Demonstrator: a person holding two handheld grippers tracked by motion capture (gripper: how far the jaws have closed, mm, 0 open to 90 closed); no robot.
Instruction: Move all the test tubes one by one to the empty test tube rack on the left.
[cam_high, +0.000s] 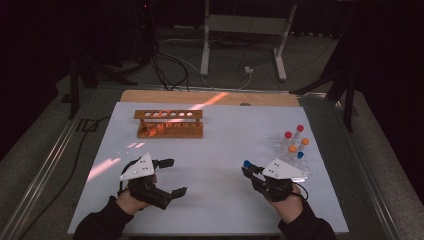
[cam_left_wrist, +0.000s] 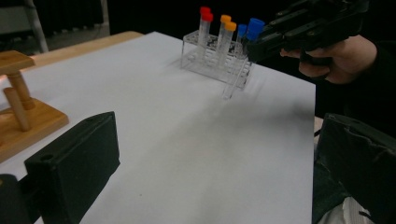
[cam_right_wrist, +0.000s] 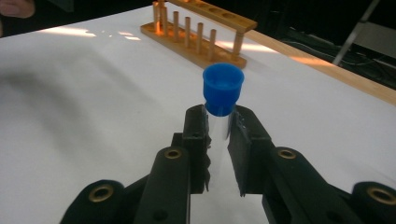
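A: Item one, right gripper. Condition?

B: Clenched on a clear tube with a blue cap. The two pads press on the tube just under the cap, which stands above the jaw tips. In the left gripper view the tube hangs down from that gripper, lifted off the white desk, its lower end slanting toward the clear rack.

A: Item two, the clear rack.

B: Just behind the right gripper, close to its outer side. It holds capped tubes upright: two red, two orange, one blue.

A: Item three, left gripper.

B: Released. Its two jaws stand wide apart with bare desk between them. It sits well apart from the right gripper, with open white sheet between the two.

A: Item four, wooden rack.

B: Ahead of the left gripper, well apart from it, toward the far edge of the desk. Top bar with a row of round holes, pegs along the base. In the right gripper view the same rack lies far beyond the blue cap.
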